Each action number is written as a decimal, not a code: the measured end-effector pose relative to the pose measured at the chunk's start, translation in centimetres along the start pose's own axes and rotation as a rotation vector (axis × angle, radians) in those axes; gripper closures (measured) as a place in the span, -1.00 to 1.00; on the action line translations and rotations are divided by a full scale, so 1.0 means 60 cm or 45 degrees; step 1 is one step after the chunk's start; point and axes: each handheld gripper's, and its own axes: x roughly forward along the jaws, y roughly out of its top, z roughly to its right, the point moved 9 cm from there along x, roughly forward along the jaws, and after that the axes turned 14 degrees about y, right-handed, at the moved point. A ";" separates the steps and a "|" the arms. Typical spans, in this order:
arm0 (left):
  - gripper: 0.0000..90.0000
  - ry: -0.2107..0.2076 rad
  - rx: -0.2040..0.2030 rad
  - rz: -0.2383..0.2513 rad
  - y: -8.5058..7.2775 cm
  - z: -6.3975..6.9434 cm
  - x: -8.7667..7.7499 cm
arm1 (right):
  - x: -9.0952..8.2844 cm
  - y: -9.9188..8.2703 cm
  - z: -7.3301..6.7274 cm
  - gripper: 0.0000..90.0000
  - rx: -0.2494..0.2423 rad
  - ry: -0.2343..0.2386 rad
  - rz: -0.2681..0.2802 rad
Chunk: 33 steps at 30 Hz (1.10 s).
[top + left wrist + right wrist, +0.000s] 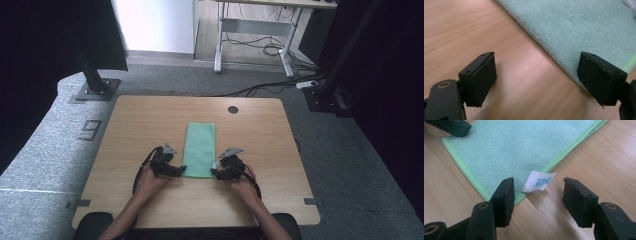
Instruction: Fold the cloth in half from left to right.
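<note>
A light green folded towel (200, 142) lies lengthwise in the middle of the wooden table (145, 120). My left gripper (181, 171) is at the towel's near left corner, my right gripper (215, 173) at its near right corner. In the left gripper view, the left gripper (536, 60) is open: one jaw hangs over bare wood, the other over the towel (579, 27) edge. In the right gripper view, the right gripper (537, 183) is open astride the towel (516, 147) corner, with a white label (539, 182) between the jaws. The pads press on nothing.
A round cable hole (233, 109) sits in the table's far edge. Behind the table stand a black post base (95, 90), a white desk frame (252, 40) and floor cables (270, 85). Forearms enter from the table's near edge.
</note>
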 end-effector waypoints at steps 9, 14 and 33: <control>-0.65 -0.010 -0.015 0.032 0.000 -0.004 0.001 | 0.007 0.009 0.006 -0.10 0.010 0.006 0.023; -0.64 -0.022 -0.005 0.062 0.007 -0.001 -0.016 | 0.006 0.009 0.002 -0.19 0.010 0.027 0.014; -0.74 -0.004 -0.062 0.046 -0.059 -0.034 -0.105 | -0.077 -0.026 -0.016 -0.73 0.036 0.039 0.045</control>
